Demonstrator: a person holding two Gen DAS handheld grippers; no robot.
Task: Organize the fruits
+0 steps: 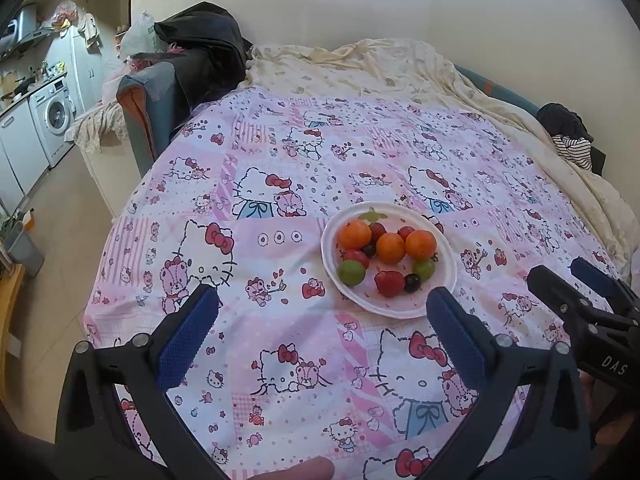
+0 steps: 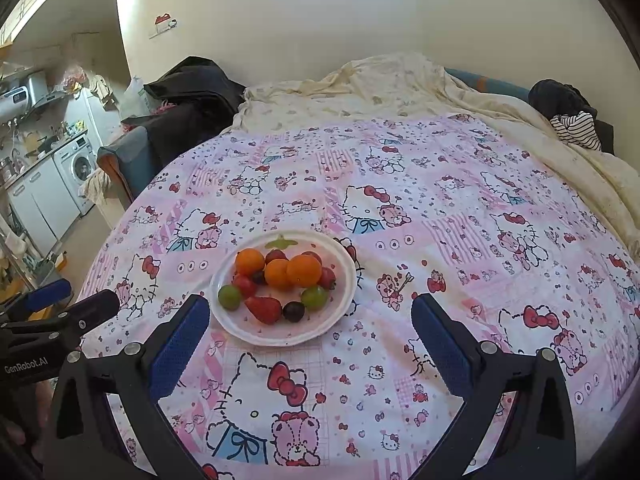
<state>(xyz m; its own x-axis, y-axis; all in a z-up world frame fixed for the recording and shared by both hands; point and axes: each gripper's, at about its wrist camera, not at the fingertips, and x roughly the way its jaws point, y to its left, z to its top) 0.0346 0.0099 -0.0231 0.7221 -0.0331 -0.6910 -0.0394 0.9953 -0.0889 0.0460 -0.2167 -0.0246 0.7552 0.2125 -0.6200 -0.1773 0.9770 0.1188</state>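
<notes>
A white plate (image 1: pixel 416 304) (image 2: pixel 340 264) rests on a pink cartoon-print sheet (image 1: pixel 280 200) (image 2: pixel 440 240). It carries three oranges (image 1: pixel 391 247) (image 2: pixel 304 270), two green grapes (image 1: pixel 351 273) (image 2: pixel 229 297), a strawberry (image 1: pixel 389 283) (image 2: pixel 264 309), dark grapes (image 1: pixel 412 282) (image 2: pixel 293 311) and small red fruits (image 1: pixel 356 257) (image 2: pixel 245 285). My left gripper (image 1: pixel 322 304) is open, hovering just short of the plate with nothing between its blue pads. My right gripper (image 2: pixel 310 312) is also open and empty, its left finger (image 2: pixel 180 344) beside the plate's near-left rim. Each gripper shows at the edge of the other's view.
A cream blanket (image 1: pixel 380 68) (image 2: pixel 380 88) is bunched at the far end of the bed. Dark clothes (image 1: pixel 204 52) lie on a chair at the far left, striped clothing (image 2: pixel 576 128) at the far right. A washing machine (image 1: pixel 54 114) stands beyond the bed's left edge.
</notes>
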